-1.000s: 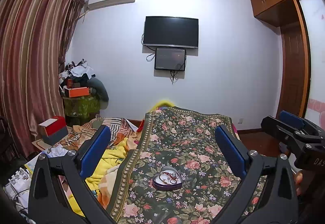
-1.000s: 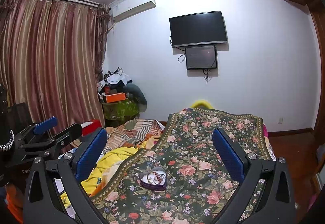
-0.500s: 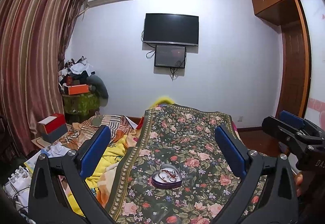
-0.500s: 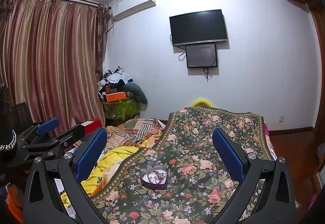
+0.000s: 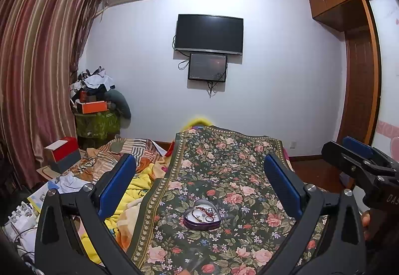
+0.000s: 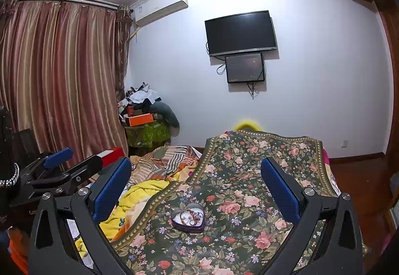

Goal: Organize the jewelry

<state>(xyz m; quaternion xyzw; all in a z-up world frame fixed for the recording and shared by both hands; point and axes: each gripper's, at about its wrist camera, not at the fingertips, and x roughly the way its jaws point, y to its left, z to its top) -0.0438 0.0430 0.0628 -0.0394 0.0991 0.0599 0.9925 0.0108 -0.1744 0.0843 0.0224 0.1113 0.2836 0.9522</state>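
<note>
A purple heart-shaped jewelry box (image 5: 202,217) lies open on the dark floral bedspread (image 5: 224,162). It holds rings and a red bead bracelet. It also shows in the right wrist view (image 6: 188,217). My left gripper (image 5: 199,185) is open and empty, held above and short of the box. My right gripper (image 6: 197,187) is also open and empty, at about the same height. Each gripper shows at the edge of the other's view: the right one (image 5: 361,162), the left one (image 6: 59,170).
Yellow and striped blankets (image 5: 139,175) lie crumpled left of the bedspread. A red box (image 5: 62,150) and a cluttered green stand (image 5: 97,120) are at the left by the curtain. A TV (image 5: 209,34) hangs on the far wall. A wardrobe (image 5: 359,75) stands right.
Both views have tilted down slightly and edged closer, so the heart box sits a little higher in frame. Both grippers stay open.
</note>
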